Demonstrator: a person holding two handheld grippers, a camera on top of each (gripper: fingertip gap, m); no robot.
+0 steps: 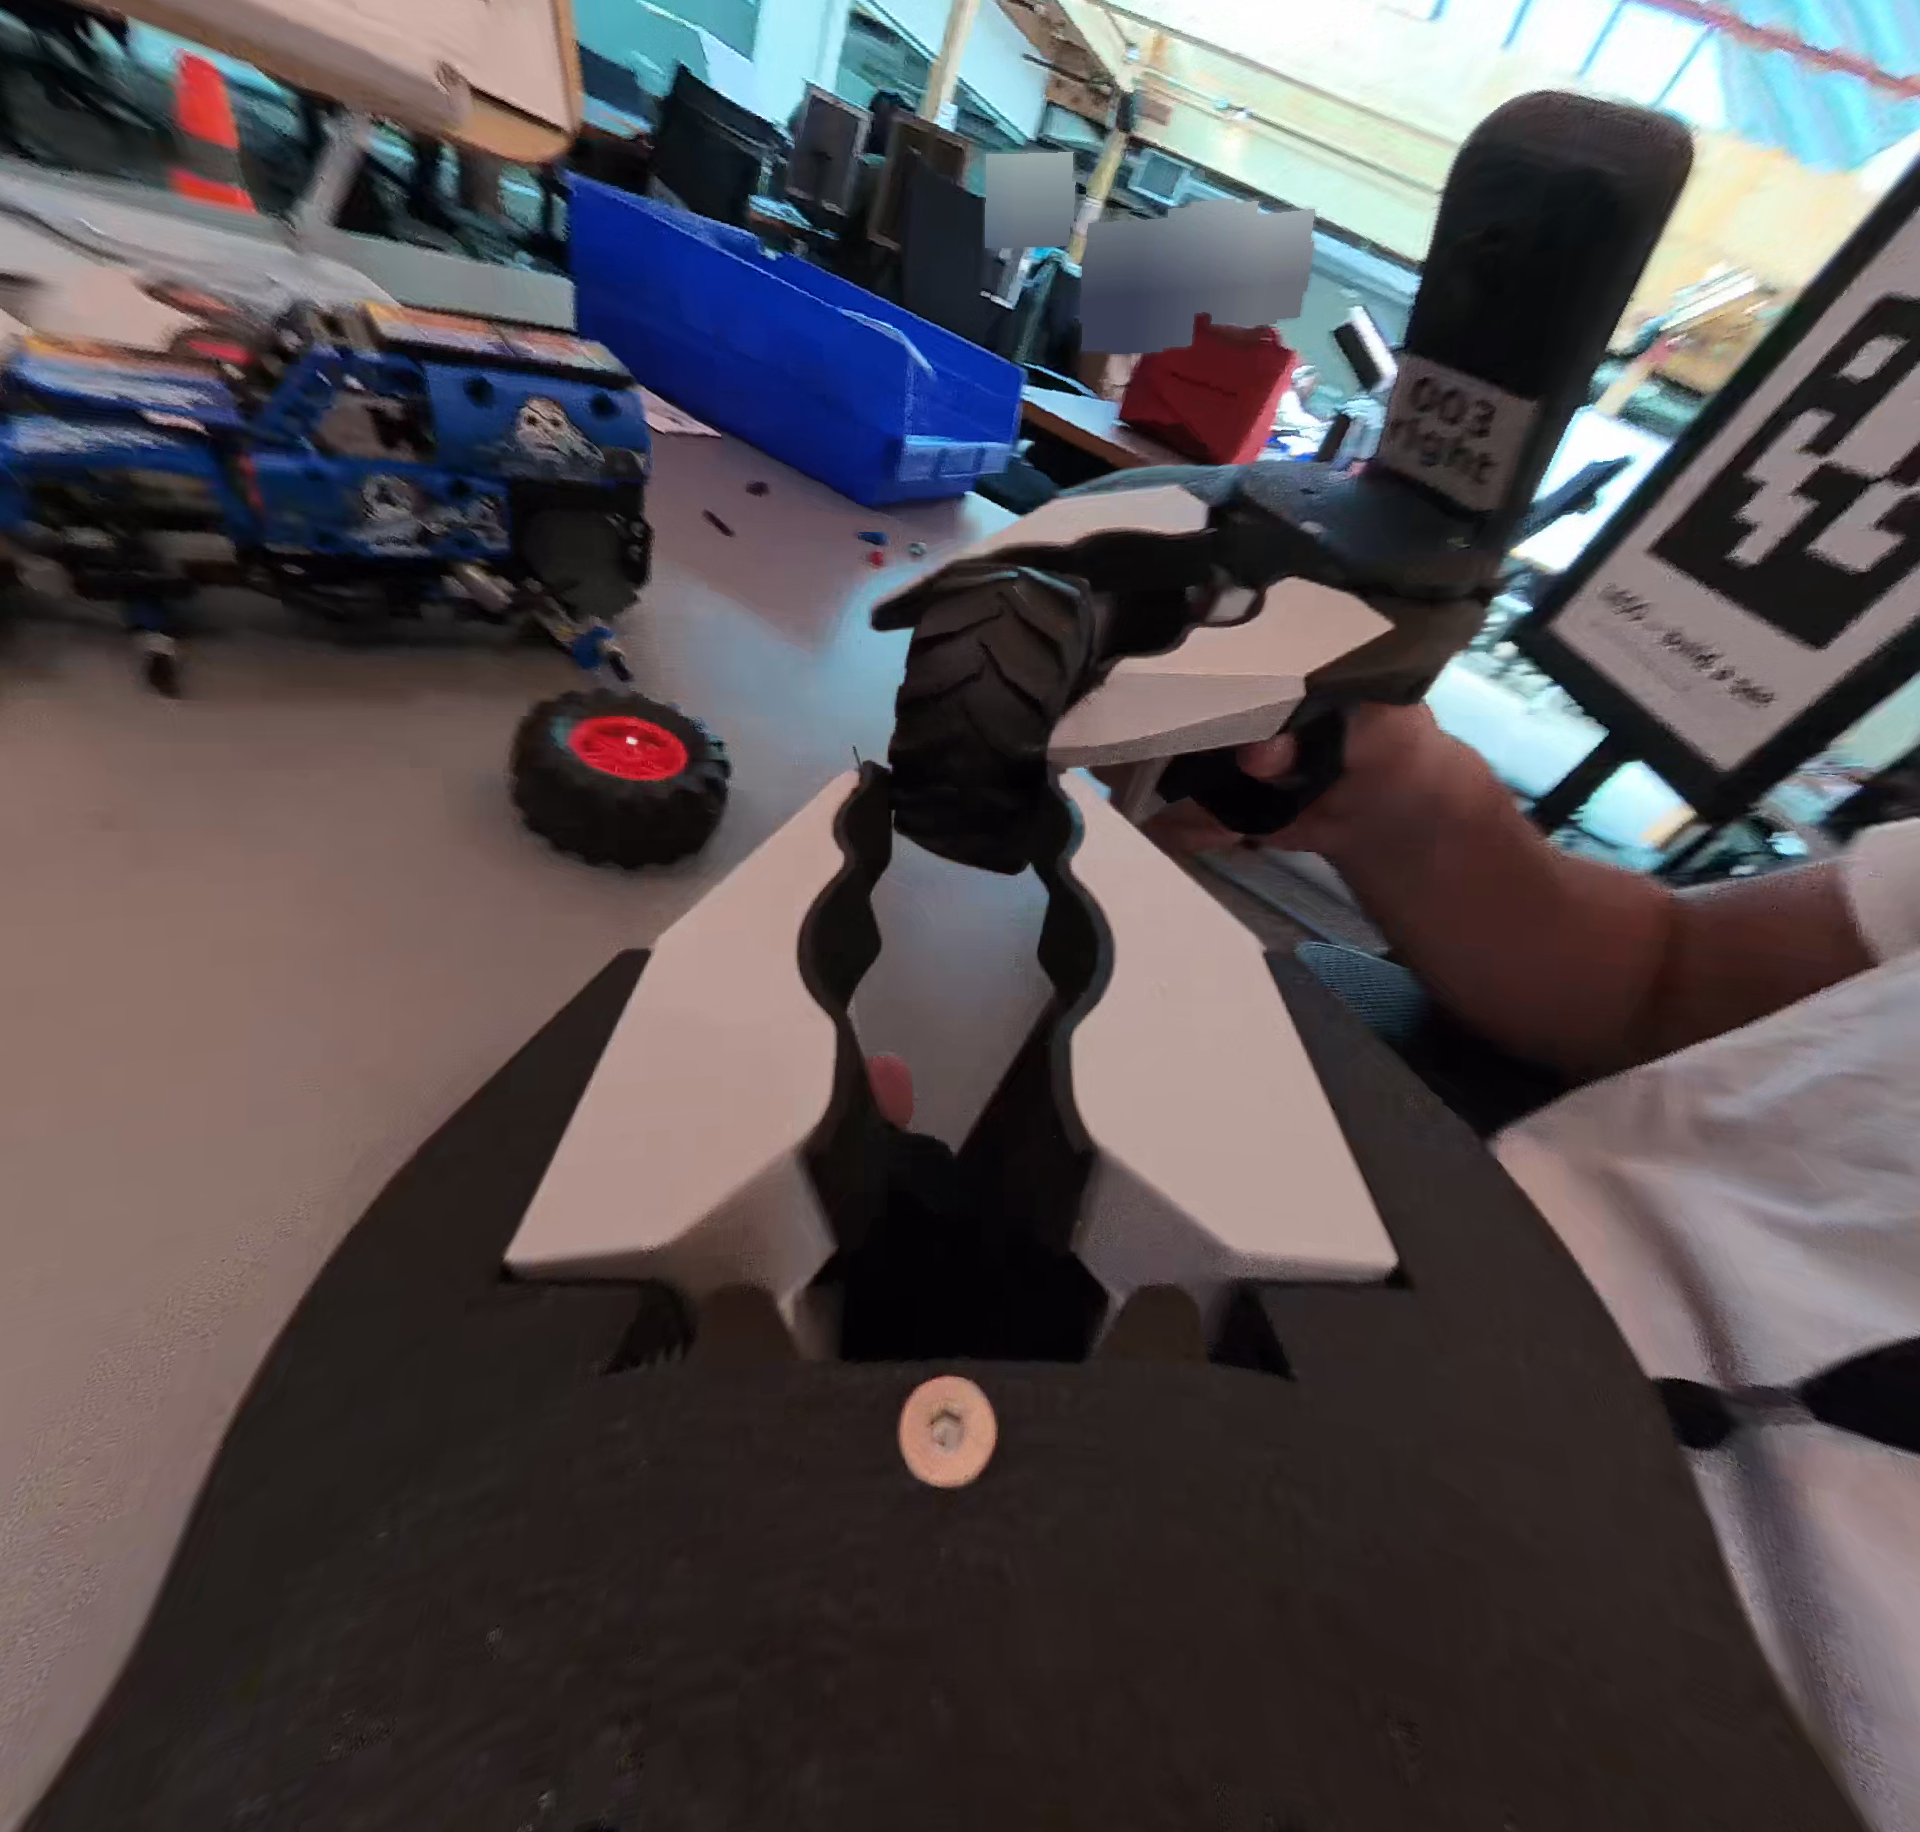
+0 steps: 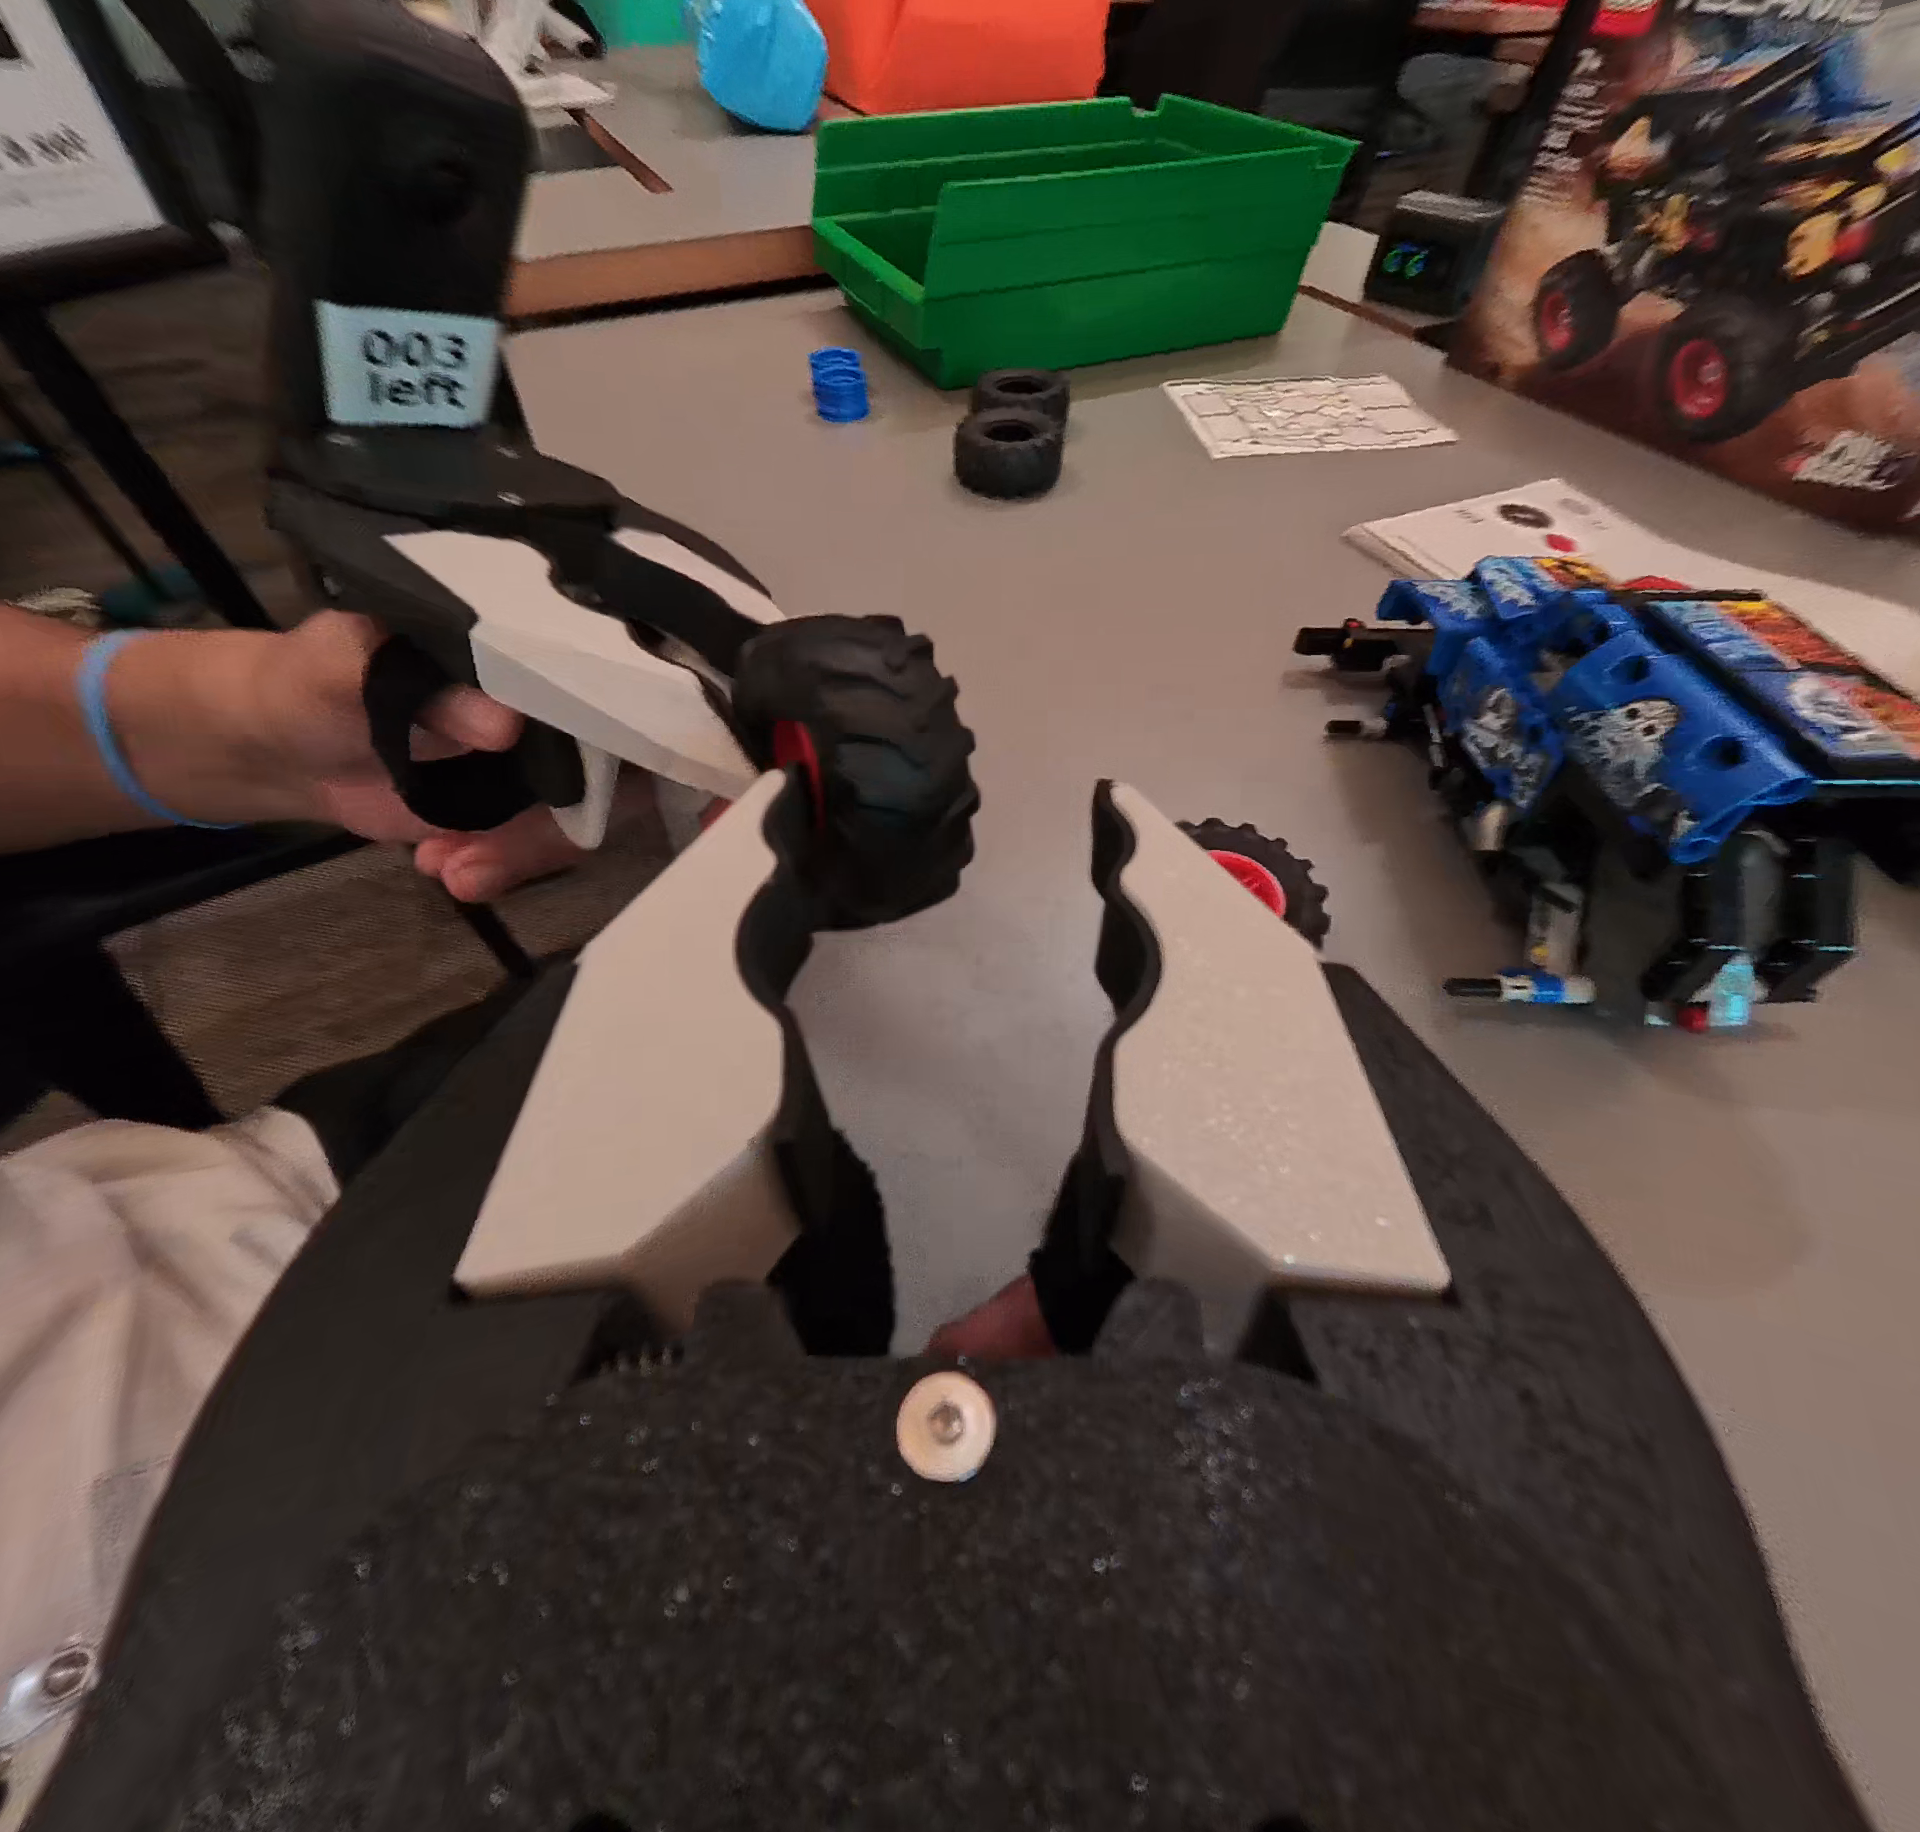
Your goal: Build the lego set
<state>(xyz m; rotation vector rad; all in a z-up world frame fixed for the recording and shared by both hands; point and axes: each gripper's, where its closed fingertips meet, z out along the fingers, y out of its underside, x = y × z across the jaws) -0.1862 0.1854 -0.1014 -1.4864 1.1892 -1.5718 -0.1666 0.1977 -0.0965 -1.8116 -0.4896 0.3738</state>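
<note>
My left gripper (image 1: 961,795) is shut on a black tyre with a red hub (image 1: 987,712) and holds it above the grey table (image 1: 260,951). In the right wrist view the left gripper (image 2: 753,686) comes in from the left with that wheel (image 2: 883,733). My right gripper (image 2: 945,795) is open; its left fingertip (image 2: 774,795) touches the wheel's red rim. It also shows in the left wrist view (image 1: 971,676), its fingers either side of the tyre. The blue truck model (image 2: 1662,743) lies on the table, also seen at left (image 1: 312,463).
A loose wheel with a red hub (image 1: 620,774) lies near the truck. Two black tyres (image 2: 1008,432), a stack of blue rings (image 2: 837,385), a green bin (image 2: 1070,224), a sticker sheet (image 2: 1299,416), a booklet (image 2: 1507,535) and the set's box (image 2: 1714,203) stand farther back. A blue bin (image 1: 790,348) sits behind.
</note>
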